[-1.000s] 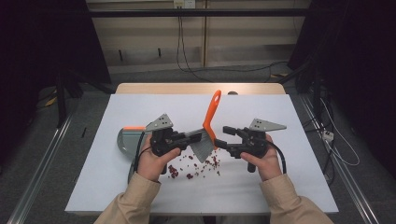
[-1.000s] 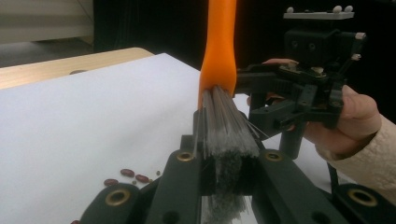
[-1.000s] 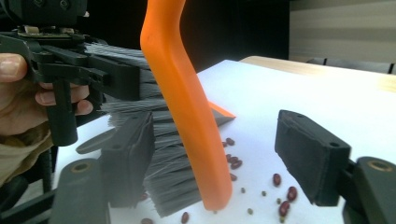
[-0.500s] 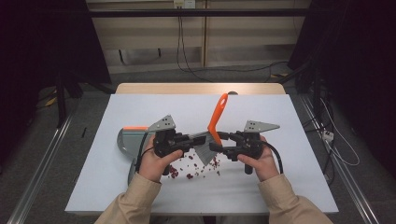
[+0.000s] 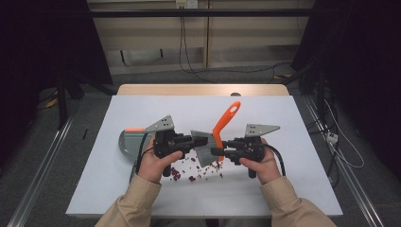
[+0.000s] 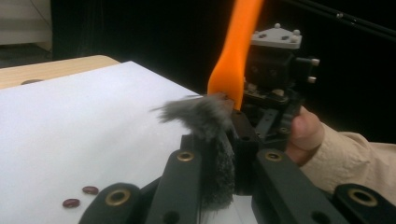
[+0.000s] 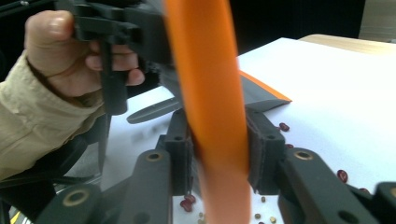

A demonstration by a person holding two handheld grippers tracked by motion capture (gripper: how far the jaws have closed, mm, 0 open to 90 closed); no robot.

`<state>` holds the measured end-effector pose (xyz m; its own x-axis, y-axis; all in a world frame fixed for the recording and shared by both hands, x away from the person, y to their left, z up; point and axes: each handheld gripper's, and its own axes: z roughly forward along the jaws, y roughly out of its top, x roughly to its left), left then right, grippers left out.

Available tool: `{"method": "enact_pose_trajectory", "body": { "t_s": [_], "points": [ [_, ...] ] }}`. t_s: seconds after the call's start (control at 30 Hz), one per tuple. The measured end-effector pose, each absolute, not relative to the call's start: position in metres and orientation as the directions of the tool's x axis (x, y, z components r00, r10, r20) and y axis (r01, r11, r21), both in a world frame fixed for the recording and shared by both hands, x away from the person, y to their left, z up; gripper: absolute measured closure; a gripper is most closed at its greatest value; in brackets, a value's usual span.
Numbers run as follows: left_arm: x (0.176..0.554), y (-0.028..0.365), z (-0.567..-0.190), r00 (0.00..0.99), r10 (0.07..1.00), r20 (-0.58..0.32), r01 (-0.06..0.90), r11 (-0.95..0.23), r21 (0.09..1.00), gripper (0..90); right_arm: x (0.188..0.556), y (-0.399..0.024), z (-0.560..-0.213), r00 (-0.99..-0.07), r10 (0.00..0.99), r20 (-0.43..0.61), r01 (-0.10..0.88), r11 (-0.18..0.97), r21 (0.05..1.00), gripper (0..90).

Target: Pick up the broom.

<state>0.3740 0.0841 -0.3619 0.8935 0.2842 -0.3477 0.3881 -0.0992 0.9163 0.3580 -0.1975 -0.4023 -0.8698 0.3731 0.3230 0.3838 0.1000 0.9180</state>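
Above table (image 5: pixel 293 189) middle: left tongs (image 5: pixel 193 140) pinching brush (image 5: pixel 222 130) bristles, right tongs (image 5: pixel 218 152), jaws just closed, clamped on its orange handle, over scattered beans (image 5: pixel 189 171); dustpan (image 5: pixel 126 142) near left edge, bare room front and right.

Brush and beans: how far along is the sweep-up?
Done: the brush is off the table, left gripper shut on its grey bristles, right gripper with jaws just closed on the orange handle. In hand: passing the brush between grippers. Left: the red beans lie scattered on the white table; the dustpan sits behind the left hand, its contents unclear.
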Motion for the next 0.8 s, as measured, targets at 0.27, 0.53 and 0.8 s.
{"method": "enact_pose_trajectory", "body": {
  "t_s": [0.27,0.53,0.8],
  "points": [
    [0.375,0.085,-0.363,0.884,0.344,-0.316,0.371,-0.106,0.922,61.1,0.354,-0.200,-0.393,-0.856,0.401,0.326,0.400,0.116,0.909,70.0],
    [0.379,0.090,-0.362,0.860,0.440,-0.259,0.352,-0.144,0.925,30.3,0.356,-0.214,-0.387,-0.809,0.484,0.333,0.441,0.127,0.888,70.1],
    [0.380,0.094,-0.362,0.869,0.451,-0.201,0.302,-0.164,0.939,19.8,0.356,-0.225,-0.382,-0.768,0.567,0.297,0.447,0.144,0.883,70.2]
  ]
}}
